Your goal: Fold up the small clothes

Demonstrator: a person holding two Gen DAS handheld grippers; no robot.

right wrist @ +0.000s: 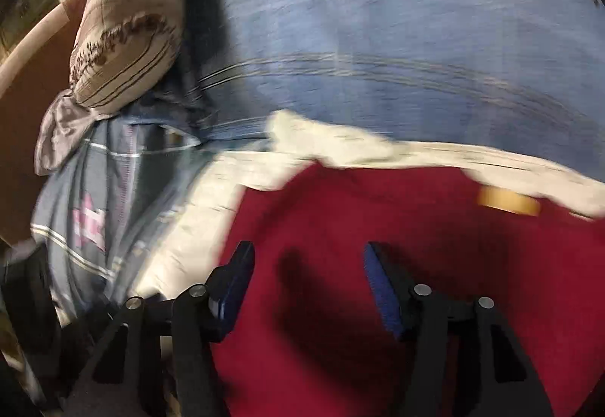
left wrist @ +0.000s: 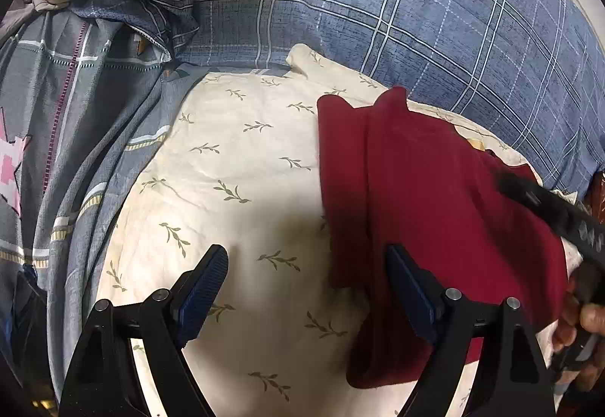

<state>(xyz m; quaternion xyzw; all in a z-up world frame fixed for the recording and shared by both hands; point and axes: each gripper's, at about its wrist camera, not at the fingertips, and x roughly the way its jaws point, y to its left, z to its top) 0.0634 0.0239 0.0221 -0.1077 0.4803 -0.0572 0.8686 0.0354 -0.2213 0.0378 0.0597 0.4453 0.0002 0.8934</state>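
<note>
My left gripper [left wrist: 306, 288] spread wide, empty; red garment [left wrist: 435, 212] at two o'clock, long axis twelve-to-six. My right gripper [right wrist: 308, 284] parted, empty, directly over it, nearer.

We see the left tool [left wrist: 306, 258] and right tool [right wrist: 308, 258] alike: black angular arms, round silver screws at the joints, and fingers [left wrist: 206, 288] faced with ribbed dark-blue pads. A bare hand [left wrist: 582, 326] appears at the edge.
</note>
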